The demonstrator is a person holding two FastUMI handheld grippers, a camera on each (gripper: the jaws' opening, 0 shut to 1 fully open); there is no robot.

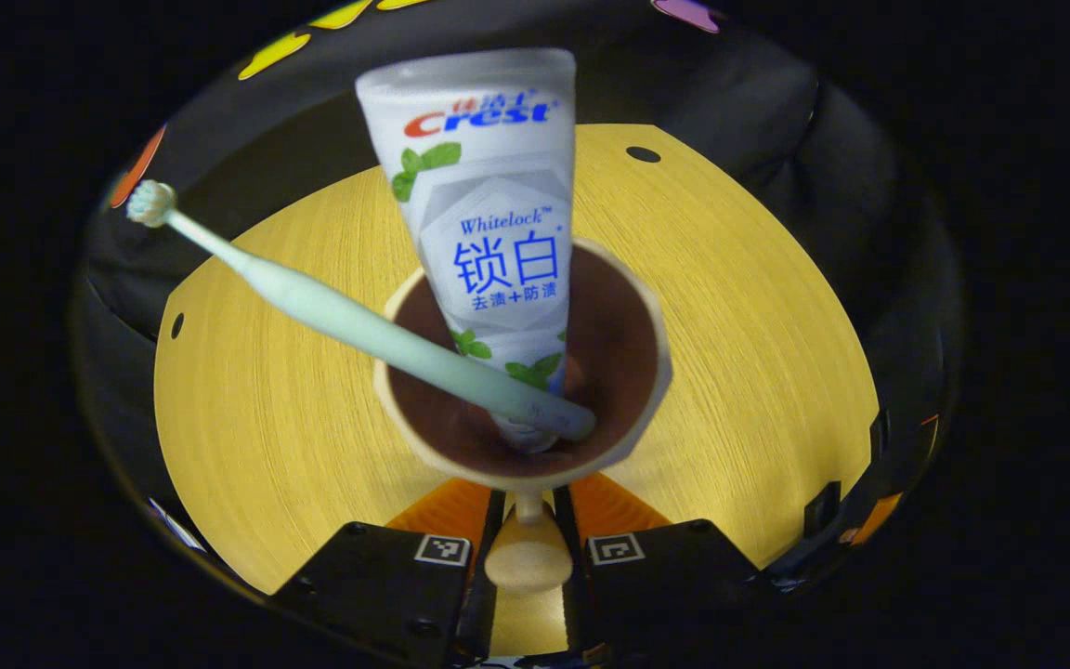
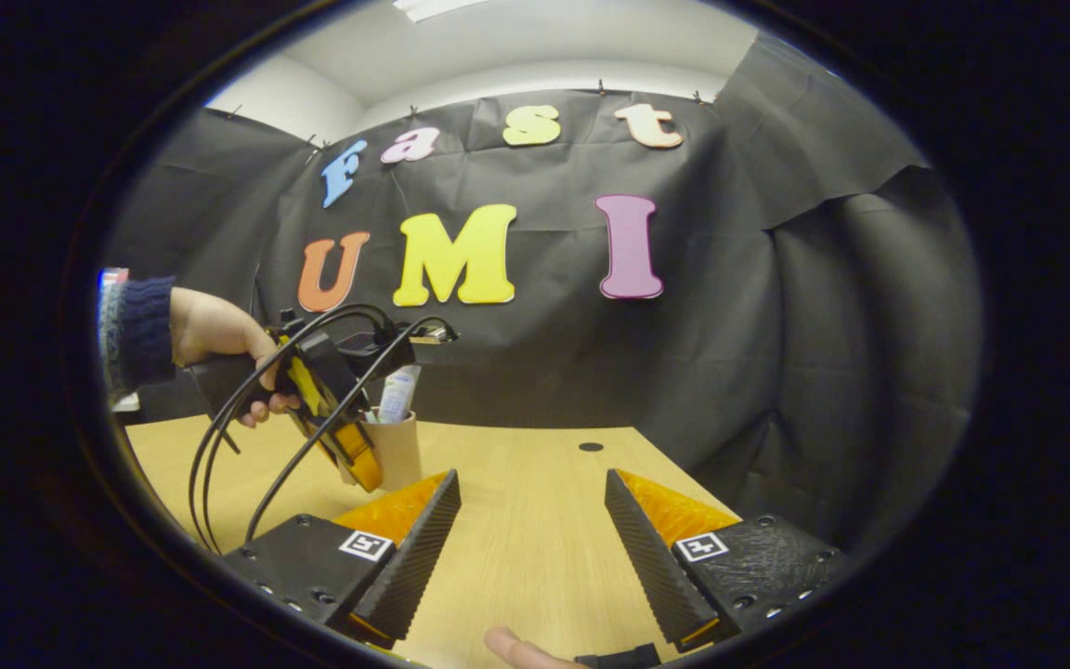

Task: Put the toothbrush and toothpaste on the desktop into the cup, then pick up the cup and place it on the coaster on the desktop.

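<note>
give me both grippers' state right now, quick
Left gripper: shut on the cup handle; toothbrush and toothpaste stand inside.
Right gripper: open, holding nothing, above the table.

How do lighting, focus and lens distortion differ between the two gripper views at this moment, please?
Left gripper view: the toothpaste tube is sharp and evenly lit, the cup interior dark, the desktop bulging into a rounded shape. Right gripper view: softer light, the booth's edges curved, the left gripper and cup small but reasonably clear.
</note>
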